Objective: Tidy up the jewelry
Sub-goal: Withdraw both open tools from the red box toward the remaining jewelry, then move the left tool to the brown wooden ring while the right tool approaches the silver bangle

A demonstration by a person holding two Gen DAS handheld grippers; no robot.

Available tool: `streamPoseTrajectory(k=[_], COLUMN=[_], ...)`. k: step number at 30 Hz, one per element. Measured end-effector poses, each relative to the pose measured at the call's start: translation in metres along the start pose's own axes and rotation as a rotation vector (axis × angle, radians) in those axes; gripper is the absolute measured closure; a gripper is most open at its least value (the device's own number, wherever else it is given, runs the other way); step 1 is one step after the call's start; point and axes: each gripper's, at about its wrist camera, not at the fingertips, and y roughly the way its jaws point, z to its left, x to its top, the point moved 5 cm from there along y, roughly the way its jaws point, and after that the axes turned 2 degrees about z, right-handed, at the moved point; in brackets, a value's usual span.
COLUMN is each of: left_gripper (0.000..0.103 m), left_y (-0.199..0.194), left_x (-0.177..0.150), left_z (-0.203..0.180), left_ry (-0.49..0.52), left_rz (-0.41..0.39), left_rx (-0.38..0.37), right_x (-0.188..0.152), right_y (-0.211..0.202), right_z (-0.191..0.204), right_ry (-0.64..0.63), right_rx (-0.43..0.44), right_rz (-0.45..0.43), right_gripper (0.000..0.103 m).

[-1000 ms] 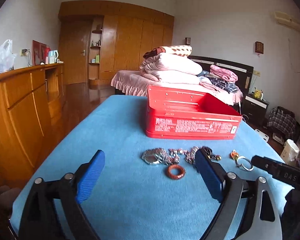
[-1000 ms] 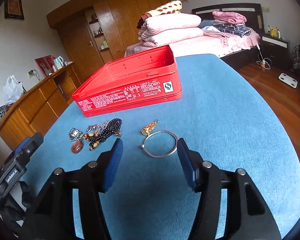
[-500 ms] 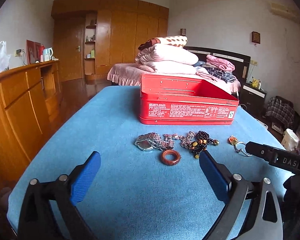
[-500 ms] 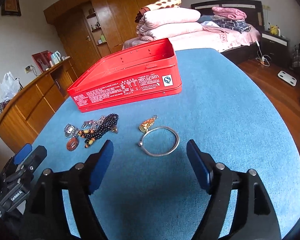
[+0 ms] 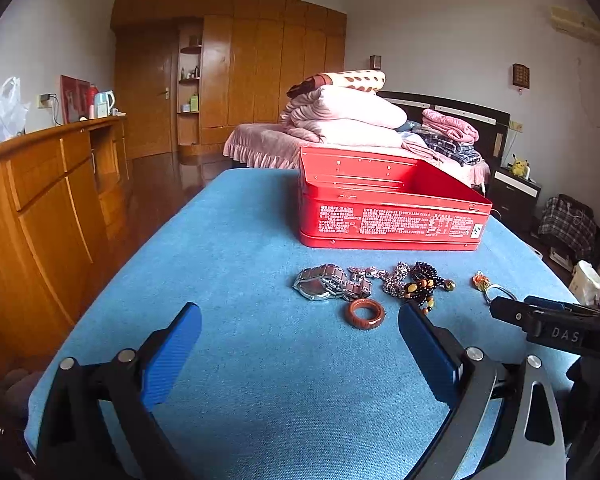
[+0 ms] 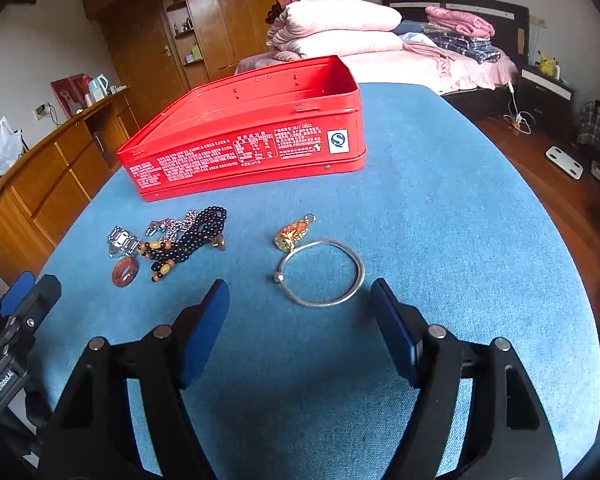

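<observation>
bedroom, white walls [image 5: 439, 20], evenly lit. floor of dark polished wood [image 5: 160, 176]. wooden wardrobe [image 5: 260, 68] spans the far wall, with an open shelf niche and a door. long wooden sideboard [image 5: 48, 200] along the left wall, carrying a kettle [image 5: 104, 103] and a plastic bag [image 5: 0, 108]. bed [image 6: 439, 68] with dark headboard, stacked with folded pink quilts. dark nightstand [image 5: 515, 192] beside it.

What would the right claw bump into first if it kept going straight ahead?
Probably the thin silver bangle lying on the blue table cover, just ahead of the right claw, whose jaws are closing with nothing between them.
</observation>
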Motion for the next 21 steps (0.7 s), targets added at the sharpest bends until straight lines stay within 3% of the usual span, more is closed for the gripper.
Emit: streamPoseTrajectory(k=[3, 5, 6, 8, 10, 13, 15, 16, 17, 21], left_gripper=[0.006, 0.006, 0.006, 0.006, 0.006, 0.006, 0.006, 0.006, 0.006, 0.006], left_y=[-0.002, -0.002, -0.002, 0.000, 0.002, 0.006, 0.008, 0.008, 0.007, 0.007], left_x=[0.001, 0.001, 0.001, 0.001, 0.000, 0.000, 0.000, 0.000, 0.000, -0.001], left_z=[0.001, -0.001, -0.003, -0.007, -0.011, -0.020, -0.024, -0.025, -0.027, -0.029], left_ry=[-0.002, 0.004, 0.008, 0.018, 0.029, 0.046, 0.048, 0.049, 0.052, 0.059], left_rz=[-0.006, -0.005, 0.000, 0.016, 0.031, 0.061, 0.072, 0.072, 0.069, 0.065], left_rx=[-0.002, -0.004, -0.007, -0.020, -0.031, -0.049, -0.055, -0.058, -0.058, -0.049], right_x=[-0.001, -0.002, -0.002, -0.003, -0.004, -0.004, -0.004, -0.003, -0.002, 0.008], right_y=[0.002, 0.003, 0.003, 0.004, 0.004, 0.003, 0.002, 0.001, 0.001, 0.010], right_z=[0.001, 0.001, 0.001, 0.002, 0.000, -0.003, -0.003, -0.001, 0.000, 0.000], right_ry=[-0.011, -0.021, -0.027, -0.045, -0.043, -0.050, -0.044, -0.050, -0.052, -0.058], right_rx=[-0.033, -0.063, -0.078, -0.083, -0.081, -0.063, -0.013, 0.003, 0.003, -0.025], right_rz=[0.004, 0.003, 0.002, 0.001, 0.000, 0.005, 0.007, 0.008, 0.008, 0.025], right_gripper=[0.047, 0.064, 0.067, 0.091, 0.095, 0.092, 0.077, 0.060, 0.050, 0.050])
